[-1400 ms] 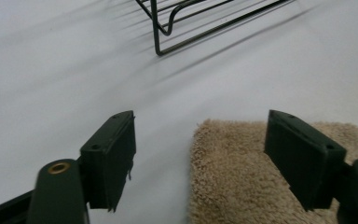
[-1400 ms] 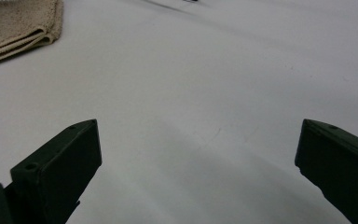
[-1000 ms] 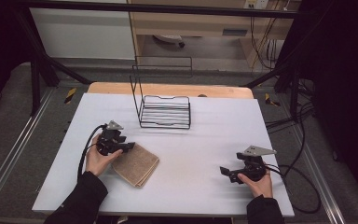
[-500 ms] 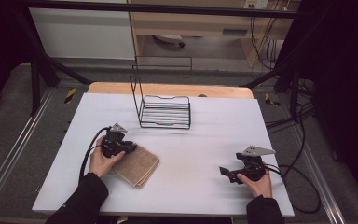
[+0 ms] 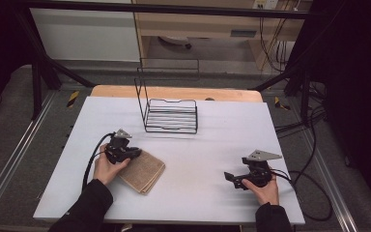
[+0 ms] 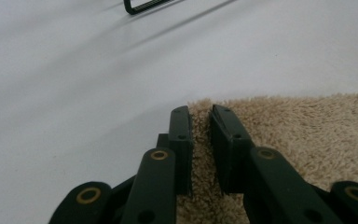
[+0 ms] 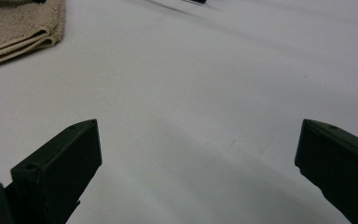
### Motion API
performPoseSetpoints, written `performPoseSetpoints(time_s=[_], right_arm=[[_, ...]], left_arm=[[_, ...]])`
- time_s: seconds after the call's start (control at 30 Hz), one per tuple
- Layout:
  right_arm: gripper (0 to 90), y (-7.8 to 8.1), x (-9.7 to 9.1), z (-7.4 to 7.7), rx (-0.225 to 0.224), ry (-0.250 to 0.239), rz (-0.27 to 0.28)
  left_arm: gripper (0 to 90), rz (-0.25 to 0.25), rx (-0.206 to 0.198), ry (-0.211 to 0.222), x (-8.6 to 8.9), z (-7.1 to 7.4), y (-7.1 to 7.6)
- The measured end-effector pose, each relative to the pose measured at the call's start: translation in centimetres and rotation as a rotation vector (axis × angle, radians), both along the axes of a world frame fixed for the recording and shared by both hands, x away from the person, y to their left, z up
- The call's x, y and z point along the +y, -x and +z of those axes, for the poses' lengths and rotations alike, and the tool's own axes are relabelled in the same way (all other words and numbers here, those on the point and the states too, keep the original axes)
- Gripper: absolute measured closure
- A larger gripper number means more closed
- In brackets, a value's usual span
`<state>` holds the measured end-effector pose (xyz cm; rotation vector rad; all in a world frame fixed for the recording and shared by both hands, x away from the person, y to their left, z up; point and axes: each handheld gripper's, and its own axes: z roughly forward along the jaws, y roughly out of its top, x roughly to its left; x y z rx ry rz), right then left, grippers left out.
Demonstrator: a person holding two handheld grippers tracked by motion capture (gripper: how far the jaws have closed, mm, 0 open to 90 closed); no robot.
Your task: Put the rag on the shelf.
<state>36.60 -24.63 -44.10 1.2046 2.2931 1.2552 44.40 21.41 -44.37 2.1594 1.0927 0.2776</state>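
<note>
A folded tan towel lies on the white table at the front left. My left gripper sits at the towel's far left corner. In the left gripper view its jaws have just been closing, and they now pinch the fluffy towel edge between the pads. My right gripper rests low over bare table at the front right, pointing left. Its jaws stand wide apart with nothing between them. The towel lies far off at the upper left of the right gripper view.
A black wire rack with a tall upright frame stands at the back centre of the table; its base corner shows beyond the left jaws. Black cables trail from both grippers. Bare tabletop lies between the two hands.
The left gripper slid a little to the right onto the towel's corner and its jaws came together on the edge. The right hand kept still.
</note>
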Motion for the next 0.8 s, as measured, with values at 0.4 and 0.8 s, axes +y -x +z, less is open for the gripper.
performPoseSetpoints(time_s=[0.4,0.8], right_arm=[[0.7,-0.4,3.8,1.0,0.012,0.010,-0.024],[1.4,-2.2,11.8,2.1,0.005,0.009,0.019]], left_arm=[[77.6,-0.014,-0.012,-0.009,0.0,-0.1,0.0],[77.5,-0.023,-0.011,0.003,0.1,-0.1,0.0]])
